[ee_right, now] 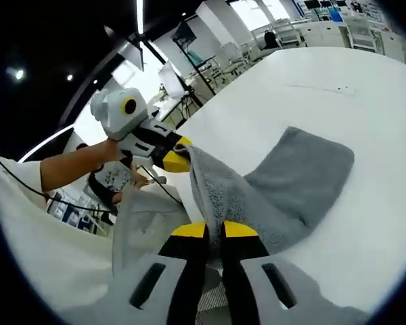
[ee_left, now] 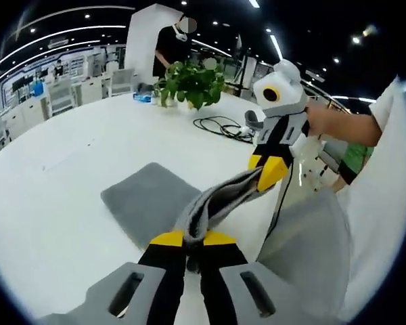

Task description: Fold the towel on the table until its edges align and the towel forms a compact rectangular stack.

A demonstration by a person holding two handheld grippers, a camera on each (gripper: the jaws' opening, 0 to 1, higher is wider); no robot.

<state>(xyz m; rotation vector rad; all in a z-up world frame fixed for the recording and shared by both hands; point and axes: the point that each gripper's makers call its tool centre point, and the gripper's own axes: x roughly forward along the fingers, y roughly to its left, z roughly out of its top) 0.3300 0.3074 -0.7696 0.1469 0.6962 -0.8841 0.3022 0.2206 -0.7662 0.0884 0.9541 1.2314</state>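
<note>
White table (ee_left: 68, 196) in an open office, potted plant (ee_left: 193, 82) and black cable (ee_left: 223, 126) at its far side. Grey towel (ee_left: 145, 200) lies partly flat on the table, near edge lifted and strung between the two grippers: left gripper (ee_left: 193, 238) pinched on one corner, right gripper (ee_left: 267, 172) clamped on the other. Probably held taut like this so the raised edge can carry over the flat half and line up.

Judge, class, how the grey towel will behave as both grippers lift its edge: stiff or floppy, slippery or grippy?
Probably floppy: the towel sags between the left gripper and right gripper. Its fuzzy pile probably grips well. It seems light, since pinched edges hold it.
</note>
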